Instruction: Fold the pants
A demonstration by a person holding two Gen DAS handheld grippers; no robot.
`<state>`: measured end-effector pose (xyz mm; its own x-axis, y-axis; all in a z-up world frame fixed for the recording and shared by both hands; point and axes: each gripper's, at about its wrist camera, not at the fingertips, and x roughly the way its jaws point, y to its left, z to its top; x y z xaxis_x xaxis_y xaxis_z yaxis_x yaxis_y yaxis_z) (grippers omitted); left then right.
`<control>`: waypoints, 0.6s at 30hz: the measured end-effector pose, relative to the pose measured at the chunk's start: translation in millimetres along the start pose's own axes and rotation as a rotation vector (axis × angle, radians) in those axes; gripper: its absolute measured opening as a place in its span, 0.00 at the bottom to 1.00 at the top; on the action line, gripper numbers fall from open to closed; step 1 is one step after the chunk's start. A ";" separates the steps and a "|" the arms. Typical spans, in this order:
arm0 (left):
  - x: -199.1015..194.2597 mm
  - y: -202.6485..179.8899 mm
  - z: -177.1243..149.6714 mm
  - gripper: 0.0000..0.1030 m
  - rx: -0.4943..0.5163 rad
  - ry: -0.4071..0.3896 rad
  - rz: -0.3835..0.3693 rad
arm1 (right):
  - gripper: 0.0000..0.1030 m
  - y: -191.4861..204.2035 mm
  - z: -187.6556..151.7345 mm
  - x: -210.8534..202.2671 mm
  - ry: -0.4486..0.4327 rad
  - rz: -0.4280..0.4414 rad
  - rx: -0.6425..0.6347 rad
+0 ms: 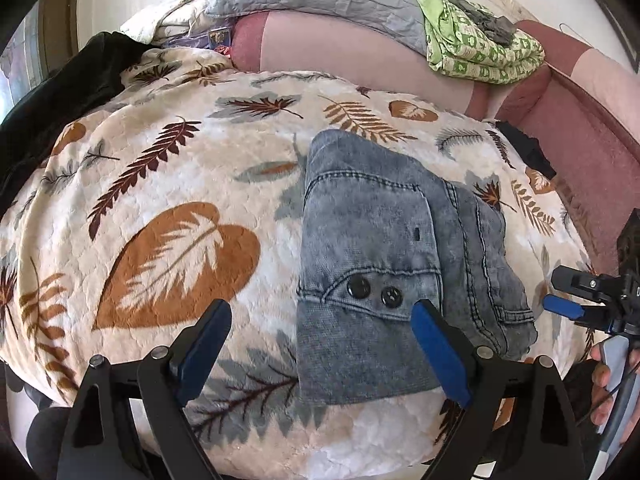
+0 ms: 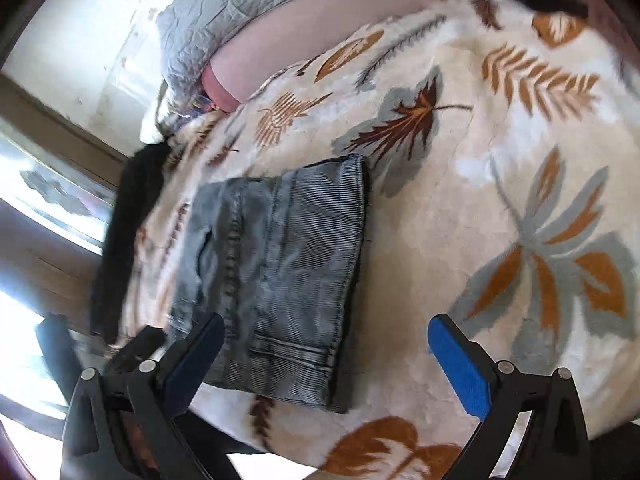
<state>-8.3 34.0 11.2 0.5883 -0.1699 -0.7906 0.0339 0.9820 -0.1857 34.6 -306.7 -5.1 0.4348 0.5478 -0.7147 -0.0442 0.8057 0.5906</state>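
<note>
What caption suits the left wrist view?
Folded denim pants lie on a leaf-print blanket, left gripper jaws open above them.

No text, label, brand, number or sign can be read in either view. The small colourful item (image 1: 219, 36) behind the blanket, near the pillows, may carry print, but it is too small and blurred to read.

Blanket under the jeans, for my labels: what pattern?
Cream blanket with brown, orange and grey leaves; clearest in the left wrist view.
</note>
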 end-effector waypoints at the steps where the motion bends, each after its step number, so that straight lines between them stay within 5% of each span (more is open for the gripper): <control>1: 0.8 2.4 2.3 0.90 -0.012 0.005 -0.018 | 1.00 0.0 1.3 2.5 0.012 0.026 0.012; 10: 54.5 49.7 26.5 0.89 -0.310 0.194 -0.407 | 1.00 -19.3 22.7 34.4 0.112 0.205 0.139; 18: 79.1 32.0 33.4 0.89 -0.281 0.262 -0.463 | 0.97 -13.3 25.7 65.1 0.201 0.279 0.194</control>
<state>66.3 54.8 -37.8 0.3435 -0.6244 -0.7015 0.0031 0.7477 -0.6640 86.6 -287.6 -49.9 0.2450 0.7881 -0.5648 0.0436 0.5730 0.8184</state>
